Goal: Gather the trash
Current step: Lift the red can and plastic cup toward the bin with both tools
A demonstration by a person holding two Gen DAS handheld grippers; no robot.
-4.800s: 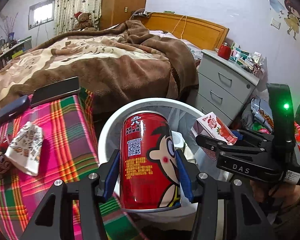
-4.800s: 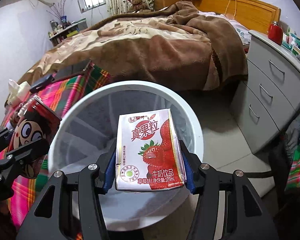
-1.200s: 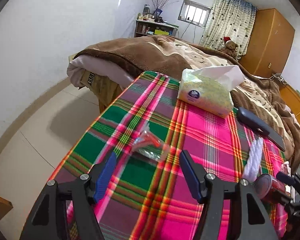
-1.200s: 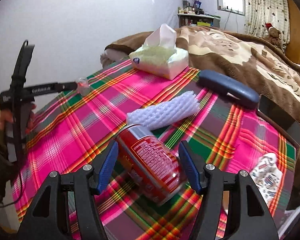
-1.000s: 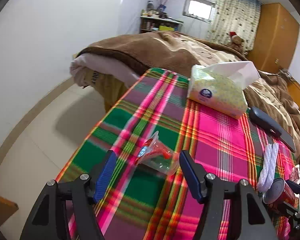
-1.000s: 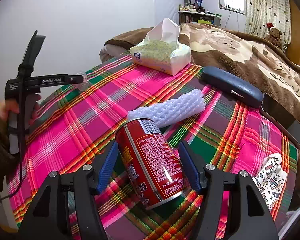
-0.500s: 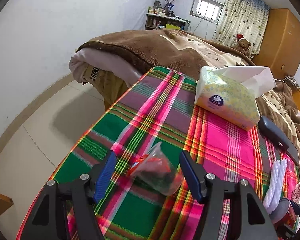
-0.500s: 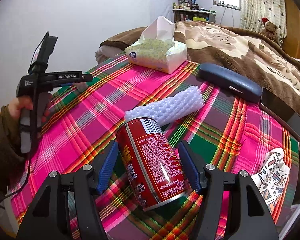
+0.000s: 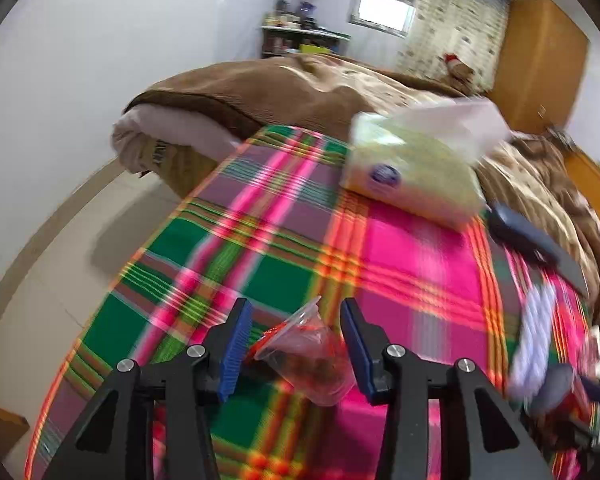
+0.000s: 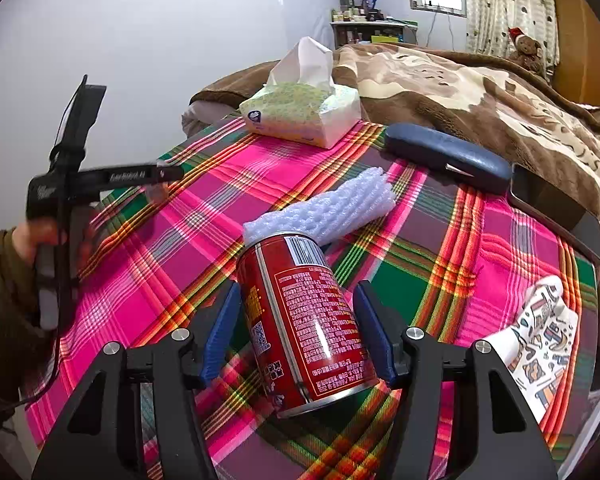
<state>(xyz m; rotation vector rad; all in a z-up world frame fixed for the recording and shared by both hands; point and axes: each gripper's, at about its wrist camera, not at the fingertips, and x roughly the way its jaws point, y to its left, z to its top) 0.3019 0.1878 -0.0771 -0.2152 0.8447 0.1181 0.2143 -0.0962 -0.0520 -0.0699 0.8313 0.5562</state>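
A clear plastic wrapper with red print [image 9: 304, 356] lies on the plaid tablecloth [image 9: 276, 240], between the fingers of my open left gripper [image 9: 296, 328], which do not press it. My left gripper also shows in the right wrist view [image 10: 160, 178], over the table's left edge. A red drink can [image 10: 304, 328] stands tilted on the cloth between the fingers of my open right gripper [image 10: 298, 320], with small gaps at each side. A roll of white bubble wrap [image 10: 324, 210] lies just behind the can.
A tissue pack [image 10: 300, 114] sits at the table's far edge, with a dark blue case [image 10: 444, 156] and a black phone [image 10: 556, 208] to its right. A printed paper scrap [image 10: 540, 332] lies at the right edge. A bed with a brown blanket [image 10: 480, 84] stands behind.
Both grippers dropped the can and milk carton held earlier over the bin and came to the table. My left gripper has closed in around the wrapper; my right gripper has moved closer around the can.
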